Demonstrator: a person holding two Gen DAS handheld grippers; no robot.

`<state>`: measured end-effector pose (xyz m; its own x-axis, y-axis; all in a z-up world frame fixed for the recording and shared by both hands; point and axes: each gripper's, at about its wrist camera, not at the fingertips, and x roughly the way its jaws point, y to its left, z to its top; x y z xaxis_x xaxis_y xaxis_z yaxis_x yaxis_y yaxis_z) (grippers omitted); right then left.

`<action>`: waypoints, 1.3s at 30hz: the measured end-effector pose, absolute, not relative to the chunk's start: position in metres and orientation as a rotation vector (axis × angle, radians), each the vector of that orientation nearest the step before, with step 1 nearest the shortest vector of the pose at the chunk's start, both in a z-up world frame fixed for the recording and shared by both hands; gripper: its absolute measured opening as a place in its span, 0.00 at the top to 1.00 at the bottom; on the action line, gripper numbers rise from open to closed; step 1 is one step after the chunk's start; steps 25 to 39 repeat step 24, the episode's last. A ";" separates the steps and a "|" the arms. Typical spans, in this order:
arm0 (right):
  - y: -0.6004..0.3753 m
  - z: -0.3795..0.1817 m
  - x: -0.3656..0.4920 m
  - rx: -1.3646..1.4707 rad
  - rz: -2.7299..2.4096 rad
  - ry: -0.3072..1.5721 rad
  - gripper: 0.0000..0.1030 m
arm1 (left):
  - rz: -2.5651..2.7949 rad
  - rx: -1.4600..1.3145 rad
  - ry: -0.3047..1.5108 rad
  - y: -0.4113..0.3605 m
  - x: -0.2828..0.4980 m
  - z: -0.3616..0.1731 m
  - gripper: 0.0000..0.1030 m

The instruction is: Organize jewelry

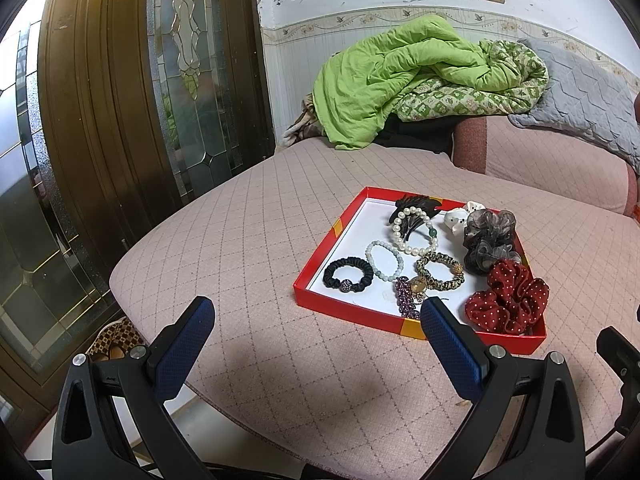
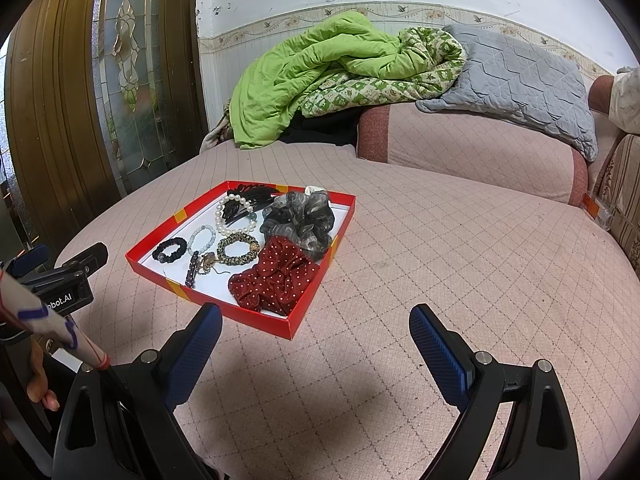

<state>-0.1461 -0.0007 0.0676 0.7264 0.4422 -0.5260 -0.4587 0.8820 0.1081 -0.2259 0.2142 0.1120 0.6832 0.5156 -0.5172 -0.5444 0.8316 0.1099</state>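
Note:
A red tray with a white floor lies on the pink quilted cushion. In it lie a red dotted scrunchie, a grey scrunchie, a pearl bracelet, a pale bead bracelet, a black hair tie, a leopard hair tie, a purple clip and a black hair claw. My left gripper is open and empty, just left of the tray's near edge. My right gripper is open and empty, right of the tray.
A green quilt and a grey pad lie on the sofa back behind the cushion. A brown glass-panelled door stands at the left. The cushion's front edge drops to the floor, where slippers lie.

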 end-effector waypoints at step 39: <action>-0.005 0.068 -0.145 -0.022 0.492 0.575 0.06 | 0.615 -0.034 0.555 0.212 -0.226 0.111 0.01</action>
